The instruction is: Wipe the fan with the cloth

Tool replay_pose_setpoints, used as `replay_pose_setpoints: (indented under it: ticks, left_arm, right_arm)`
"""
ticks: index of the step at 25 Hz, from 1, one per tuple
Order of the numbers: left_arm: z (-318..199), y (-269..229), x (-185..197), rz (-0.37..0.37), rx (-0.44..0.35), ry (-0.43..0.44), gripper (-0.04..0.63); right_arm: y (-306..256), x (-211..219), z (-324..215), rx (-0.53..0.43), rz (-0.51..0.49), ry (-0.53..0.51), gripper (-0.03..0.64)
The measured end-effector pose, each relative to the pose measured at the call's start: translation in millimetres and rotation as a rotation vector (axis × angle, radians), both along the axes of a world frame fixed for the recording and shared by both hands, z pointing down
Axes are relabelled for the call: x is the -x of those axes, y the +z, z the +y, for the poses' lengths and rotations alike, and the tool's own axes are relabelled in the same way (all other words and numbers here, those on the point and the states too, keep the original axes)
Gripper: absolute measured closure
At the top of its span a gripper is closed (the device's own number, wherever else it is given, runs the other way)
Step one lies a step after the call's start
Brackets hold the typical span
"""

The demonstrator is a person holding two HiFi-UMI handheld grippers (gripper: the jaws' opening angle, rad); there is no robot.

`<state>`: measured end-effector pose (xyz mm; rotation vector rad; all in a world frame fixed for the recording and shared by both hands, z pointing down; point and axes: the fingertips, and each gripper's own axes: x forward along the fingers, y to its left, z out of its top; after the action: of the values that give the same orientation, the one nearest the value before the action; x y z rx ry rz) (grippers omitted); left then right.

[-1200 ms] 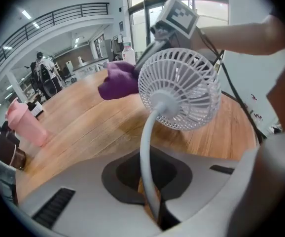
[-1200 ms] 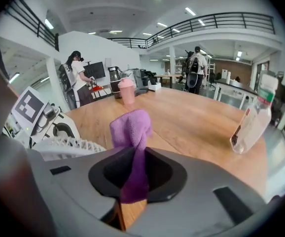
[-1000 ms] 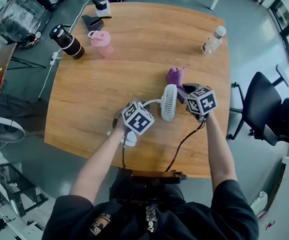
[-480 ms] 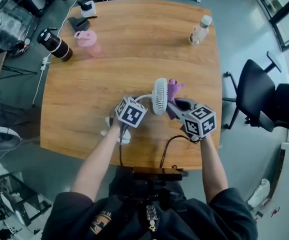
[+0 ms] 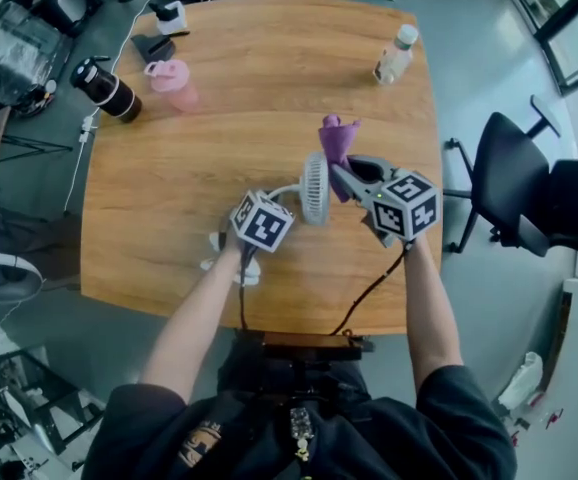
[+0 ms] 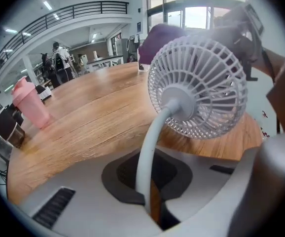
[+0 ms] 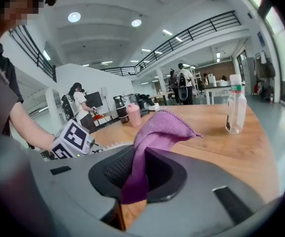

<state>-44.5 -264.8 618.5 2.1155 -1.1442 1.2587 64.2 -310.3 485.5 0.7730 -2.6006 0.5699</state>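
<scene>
My left gripper (image 6: 151, 209) clamps the fan (image 6: 197, 85) by its stem (image 6: 147, 152); my right gripper (image 7: 127, 201) pinches the cloth (image 7: 158, 126) (purple), up at the fan's one o'clock over the table (image 5: 219, 108).

Jaws clamped tight: left gripper (image 6: 150, 204), right gripper (image 7: 131, 184)

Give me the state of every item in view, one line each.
fan, held by its neck, grille upright
cloth, bunched, pinched between jaws
left hand-held gripper, shut on the fan's neck
right hand-held gripper, shut on the cloth
water bottle, upright, capped
pink shaker, upright, lid on
</scene>
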Motion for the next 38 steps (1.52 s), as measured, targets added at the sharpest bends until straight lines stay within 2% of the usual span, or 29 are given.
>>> replay_pose_setpoints:
  ticks: [6,9,12,16,18,21,26,28,34,38]
  left_arm:
    - [-3,3,6,-0.017,-0.004,-0.016,0.592]
    - [-4,4,12,-0.032,0.000,-0.033,0.592]
    - [-5,3,12,-0.034,0.001,-0.045,0.592]
    - [-5,3,12,-0.035,0.004,-0.049,0.592]
    - [-6,3,11,-0.037,0.002,-0.047,0.592]
    - [-6,3,11,-0.039,0.001,-0.046,0.592]
    - [-6,4,13,-0.043,0.009,-0.052,0.592]
    - [-6,8,15,-0.047,0.015,-0.060,0.592]
    - [-7,10,16,-0.054,0.019,-0.066,0.592]
    - [-6,12,15,-0.053,0.021,-0.065,0.592]
  right_arm:
    - [71,-2,-10,0.171,0.027,0.091,0.546]
    - [84,2,-2,0.210,0.036,0.089,0.546]
    - [54,3,13,0.176,-0.014,0.049,0.546]
    - [-3,3,43,0.099,-0.129,0.005,0.546]
    - [-13,3,54,0.080,-0.153,0.000,0.546]
    - [15,-1,55,0.117,-0.137,0.040,0.546]
    - [70,-2,54,0.202,-0.051,0.063,0.546]
    - [67,-1,58,0.195,-0.040,0.054,0.546]
    - [5,5,94,0.093,-0.132,0.026,0.546]
    - [41,-4,90,0.139,-0.088,0.077,0.546]
